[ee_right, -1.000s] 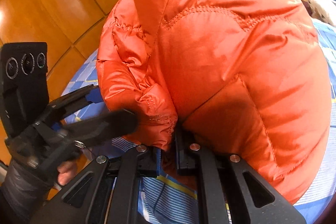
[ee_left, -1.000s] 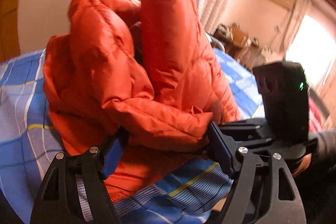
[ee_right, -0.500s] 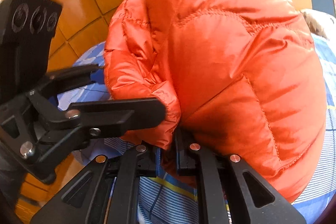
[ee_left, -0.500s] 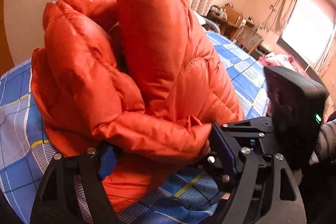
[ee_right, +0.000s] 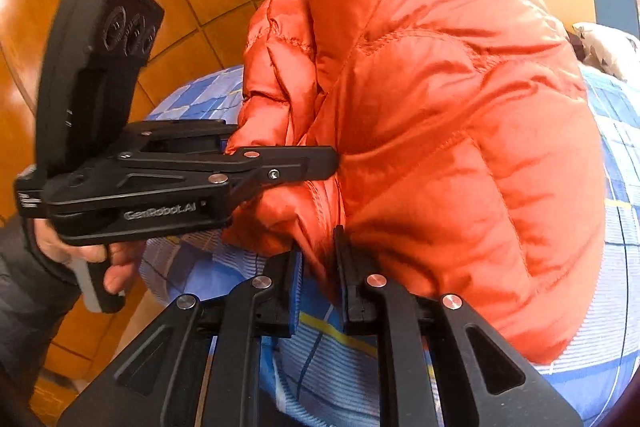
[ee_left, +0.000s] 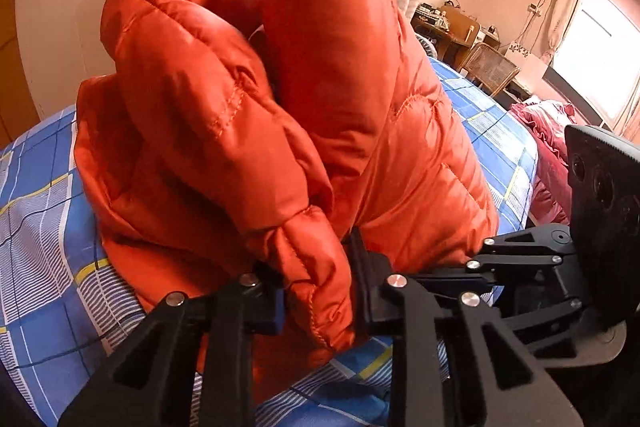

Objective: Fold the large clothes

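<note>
On the blue plaid bedsheet (ee_left: 48, 187), the bunched orange puffer jacket (ee_left: 320, 115) is pinched by the left gripper (ee_left: 318, 291), its jaws just closed, and the right gripper (ee_right: 318, 267).

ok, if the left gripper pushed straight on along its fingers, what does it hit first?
The orange puffer jacket: the left gripper, jaws just closed, already pinches a cuff-like fold, with the bulk directly ahead.

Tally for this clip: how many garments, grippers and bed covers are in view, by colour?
Orange puffer jacket: 1
Black grippers: 2, the left gripper and the right gripper, each pinching the jacket
Blue checked bedsheet: 1
Dark red bedding: 1
Total: 5
</note>
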### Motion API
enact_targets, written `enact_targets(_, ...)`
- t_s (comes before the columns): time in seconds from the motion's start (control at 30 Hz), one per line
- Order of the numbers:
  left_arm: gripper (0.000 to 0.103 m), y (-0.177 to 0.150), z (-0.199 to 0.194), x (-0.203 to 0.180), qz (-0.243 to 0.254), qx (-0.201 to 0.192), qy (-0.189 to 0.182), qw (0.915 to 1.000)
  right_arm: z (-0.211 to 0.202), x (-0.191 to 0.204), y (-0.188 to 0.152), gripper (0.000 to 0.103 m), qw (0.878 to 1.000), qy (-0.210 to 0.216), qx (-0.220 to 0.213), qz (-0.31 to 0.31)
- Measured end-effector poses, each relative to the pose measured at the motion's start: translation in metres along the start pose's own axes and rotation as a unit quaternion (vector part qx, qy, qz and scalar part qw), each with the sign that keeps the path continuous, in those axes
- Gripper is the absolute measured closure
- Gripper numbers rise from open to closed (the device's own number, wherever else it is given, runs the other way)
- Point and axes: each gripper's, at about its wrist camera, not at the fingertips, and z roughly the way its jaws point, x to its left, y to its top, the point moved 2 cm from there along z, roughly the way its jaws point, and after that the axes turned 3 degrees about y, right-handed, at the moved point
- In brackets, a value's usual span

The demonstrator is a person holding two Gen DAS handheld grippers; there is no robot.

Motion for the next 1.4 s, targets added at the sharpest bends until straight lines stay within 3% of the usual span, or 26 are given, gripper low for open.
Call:
enact_targets(0.27, 0.079, -0.004, -0.002, 0.008, -0.003, -0.001, 0.004, 1.0, -0.03, -0.005, -0.016, 0.091, 1.0, -0.007, -0.002, 0.009)
enact_targets(0.37, 0.079, -0.009, -0.002, 0.01, -0.007, -0.004, 0.004, 1.0, -0.041, -0.028, -0.022, 0.091, 1.0, -0.017, -0.005, 0.018)
enact_targets(0.63, 0.079, -0.01, 0.001, 0.008, 0.004, -0.003, 0.002, 1.0, -0.057, -0.042, -0.024, 0.091, 0.999, -0.038, -0.019, 0.03)
enact_targets(0.83, 0.08, -0.009, 0.003, 0.008, 0.007, 0.002, -0.003, 1.0, -0.073, -0.05, -0.01, 0.091, 0.995, -0.066, -0.062, 0.049)
enact_targets(1.0, 0.081, -0.013, 0.006, 0.014, -0.001, 0.005, -0.011, 0.9999, -0.046, -0.074, -0.009, 0.09, 0.994, -0.065, -0.03, 0.083)
enact_targets(1.1, 0.082, -0.021, 0.012, 0.022, -0.021, 0.01, -0.011, 0.9997, -0.015, -0.076, -0.012, 0.091, 0.996, -0.061, 0.005, 0.071)
enact_targets(1.27, 0.084, -0.035, 0.013, 0.028, -0.042, 0.01, -0.015, 0.999, -0.019, -0.076, -0.009, 0.091, 0.997, -0.043, 0.022, 0.067)
enact_targets(1.33, 0.084, -0.037, 0.012, 0.03, -0.051, 0.004, -0.017, 0.9985, -0.037, -0.072, -0.006, 0.091, 0.997, -0.039, 0.01, 0.06)
enact_targets(1.4, 0.084, -0.035, 0.012, 0.026, -0.045, -0.001, -0.01, 0.9989, -0.055, -0.062, 0.005, 0.091, 0.997, -0.046, -0.029, 0.046)
